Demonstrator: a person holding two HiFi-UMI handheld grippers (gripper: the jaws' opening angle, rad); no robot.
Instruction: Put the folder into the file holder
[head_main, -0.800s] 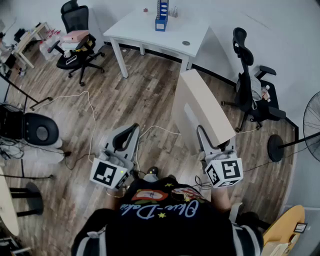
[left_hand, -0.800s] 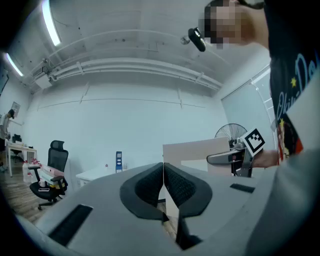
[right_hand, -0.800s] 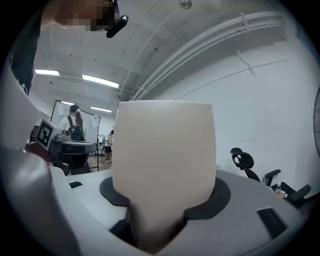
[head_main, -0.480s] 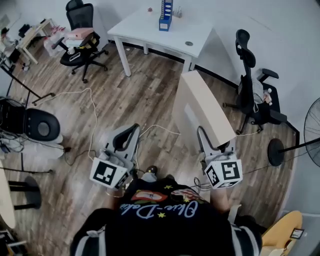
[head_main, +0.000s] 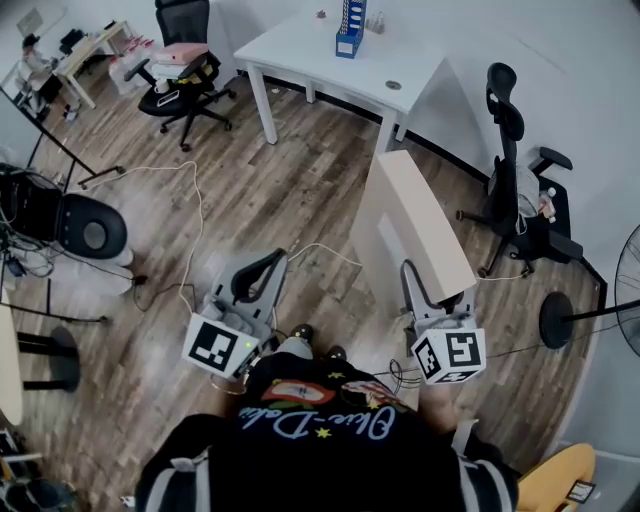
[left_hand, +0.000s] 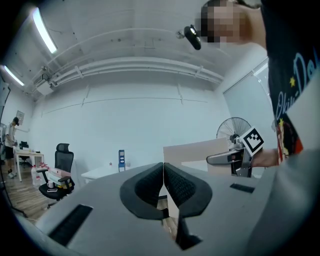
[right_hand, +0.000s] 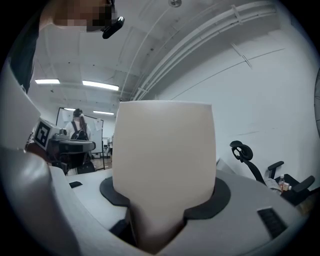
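My right tongs (head_main: 410, 272) grip the beige folder (head_main: 415, 220) by its near end, the jaws spread wide around its thickness. It stands on edge in the air in front of me, above the wooden floor (head_main: 280, 190). My left tongs (left_hand: 163, 172) are closed with nothing between them. The blue file holder (head_main: 349, 28) stands on the white worktop (head_main: 330, 62), well apart from the folder.

As I judge it, this is the carry. The folder is long and reaches far past my jaws, so I want a firm clamp and a level wrist, or it will lever downward. I should step clear of the cables (head_main: 190, 200), then face the holder squarely and lead with the folder's narrow edge. My free tongs can brace the holder, which looks light enough to slide.

From here the holder is too small to show its slots or what it already contains. The folder fills my right gripper view, so I cannot see where the pads sit on it.
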